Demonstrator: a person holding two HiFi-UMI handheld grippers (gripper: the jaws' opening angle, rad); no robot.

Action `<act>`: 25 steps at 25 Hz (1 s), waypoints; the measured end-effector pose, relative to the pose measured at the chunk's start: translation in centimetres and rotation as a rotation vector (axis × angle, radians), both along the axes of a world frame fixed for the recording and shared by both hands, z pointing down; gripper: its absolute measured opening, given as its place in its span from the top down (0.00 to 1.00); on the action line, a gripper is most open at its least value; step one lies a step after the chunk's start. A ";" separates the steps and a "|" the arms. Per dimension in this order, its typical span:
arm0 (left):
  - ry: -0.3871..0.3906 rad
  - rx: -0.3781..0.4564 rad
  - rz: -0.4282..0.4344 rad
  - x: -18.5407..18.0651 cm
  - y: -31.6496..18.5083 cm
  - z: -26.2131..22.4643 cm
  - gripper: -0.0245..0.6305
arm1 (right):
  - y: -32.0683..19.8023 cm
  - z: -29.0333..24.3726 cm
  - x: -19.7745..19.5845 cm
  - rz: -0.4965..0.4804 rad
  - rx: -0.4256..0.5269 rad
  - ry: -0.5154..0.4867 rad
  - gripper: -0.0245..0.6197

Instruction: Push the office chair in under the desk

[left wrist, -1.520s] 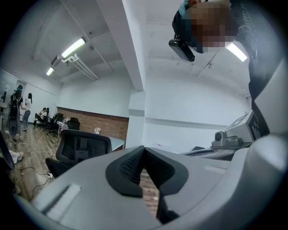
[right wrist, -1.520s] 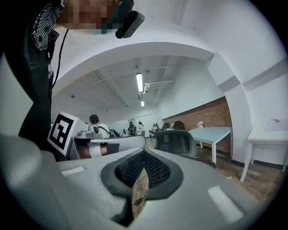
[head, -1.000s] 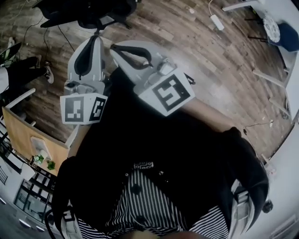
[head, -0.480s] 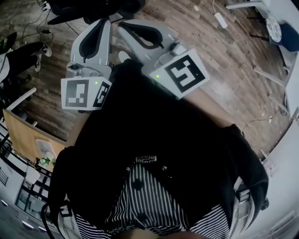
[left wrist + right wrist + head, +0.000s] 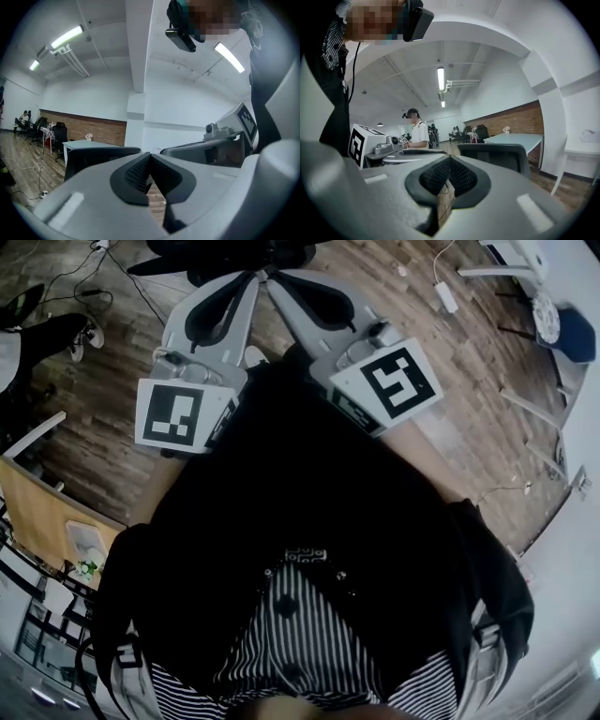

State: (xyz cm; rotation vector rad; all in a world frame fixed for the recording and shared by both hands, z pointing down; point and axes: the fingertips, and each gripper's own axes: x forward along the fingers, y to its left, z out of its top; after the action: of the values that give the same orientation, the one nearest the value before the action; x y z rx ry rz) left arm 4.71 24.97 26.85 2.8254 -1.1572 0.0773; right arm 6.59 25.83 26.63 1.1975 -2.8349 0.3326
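Note:
At the top edge of the head view stands the black office chair [image 5: 234, 249]. Just below it, my left gripper [image 5: 249, 279] and right gripper [image 5: 275, 279] are held out side by side, tips almost meeting. Both are shut with nothing between the jaws. In the left gripper view the left gripper [image 5: 150, 158] points at the chair's dark backrest [image 5: 93, 161], with a pale desk [image 5: 89, 144] behind it. The right gripper [image 5: 449, 161] sees the same backrest [image 5: 497, 154] and the desk [image 5: 515, 137]. Whether the tips touch the chair is hidden.
On the wooden floor to the upper right lie a white power strip [image 5: 447, 298] and its cable. A blue-seated chair [image 5: 567, 320] and white desk legs stand far right. A wooden table [image 5: 37, 512] is at left. Another person [image 5: 415, 129] stands further back.
Both grippers have moved up the head view toward the black chair, and their tips have drawn closer together. The jaws stayed shut.

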 end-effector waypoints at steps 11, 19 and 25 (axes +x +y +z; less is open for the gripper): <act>0.010 -0.008 -0.149 -3.0 -4.1 0.0 0.96 | -3.5 -1.0 -3.4 0.052 0.112 0.100 0.96; -0.017 0.050 -0.180 -3.7 -7.8 -2.3 0.96 | -7.7 -2.9 -4.3 -0.009 0.157 0.090 0.96; -0.034 0.086 -0.191 -2.6 -10.2 -3.3 0.96 | -10.2 -3.9 -3.1 -0.035 0.183 0.084 0.96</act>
State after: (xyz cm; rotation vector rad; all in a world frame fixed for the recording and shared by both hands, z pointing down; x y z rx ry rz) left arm 2.15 14.80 23.51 2.7785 -1.4650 0.0647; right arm 3.44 15.65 22.69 1.1589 -2.8596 0.0206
